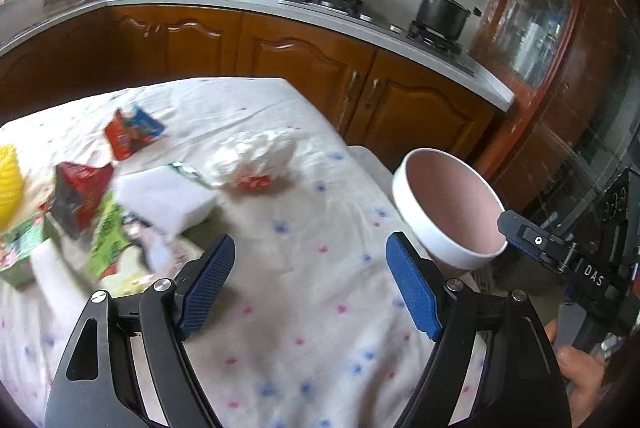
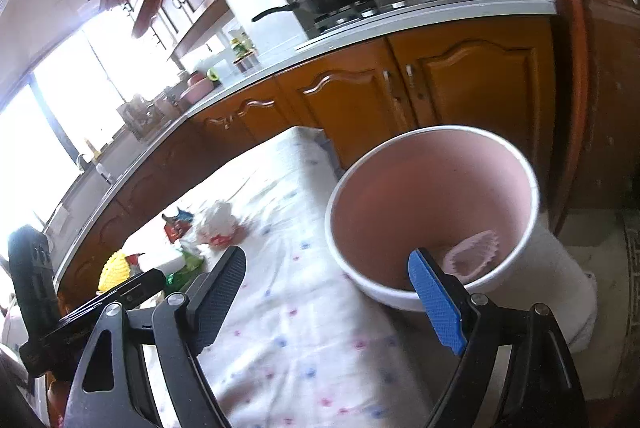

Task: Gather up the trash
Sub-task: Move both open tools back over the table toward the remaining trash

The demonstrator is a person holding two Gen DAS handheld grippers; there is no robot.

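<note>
Left wrist view shows the trash: a crumpled white wad (image 1: pixel 256 156) and torn wrappers (image 1: pixel 132 132) strewn on the tablecloth (image 1: pixel 312 308). The pink bin (image 2: pixel 432 212) stands just off the table's edge, likely to receive it. Both the left gripper (image 1: pixel 308 284) and right gripper (image 2: pixel 332 304) are spread, holding nothing.
</note>
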